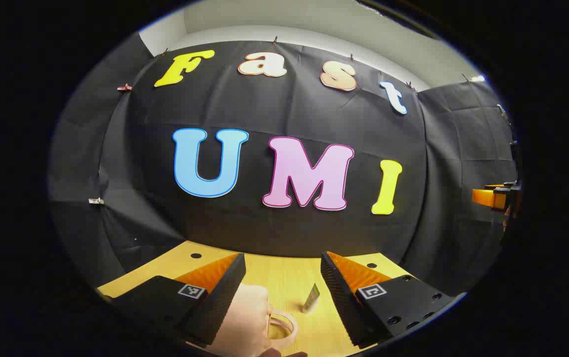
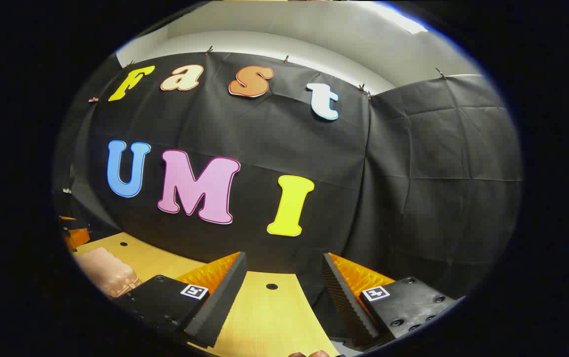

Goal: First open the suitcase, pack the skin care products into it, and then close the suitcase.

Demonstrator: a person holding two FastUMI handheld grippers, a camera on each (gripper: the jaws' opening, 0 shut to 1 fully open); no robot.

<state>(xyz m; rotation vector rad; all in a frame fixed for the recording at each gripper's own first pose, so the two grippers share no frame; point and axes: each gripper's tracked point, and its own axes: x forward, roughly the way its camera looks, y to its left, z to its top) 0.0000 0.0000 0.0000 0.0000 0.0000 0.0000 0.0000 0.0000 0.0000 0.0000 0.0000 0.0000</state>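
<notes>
Now, left gripper (image 1: 283, 277) spread wide, empty, hovering above pink suitcase (image 1: 247, 317), lid down, handle (image 1: 284, 325) pointing right toward small tube (image 1: 311, 298) upright on wooden table (image 1: 284, 277). Right gripper (image 2: 284, 280) also spread, empty; suitcase far off its left. Left nearer, likely opens it.

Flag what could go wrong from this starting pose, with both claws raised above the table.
The small tube stands upright beside the pink suitcase; the open left claw could tip it while reaching for the handle. The suitcase sits far left of the open right claw, so a crossing reach may crowd the other claw.
</notes>
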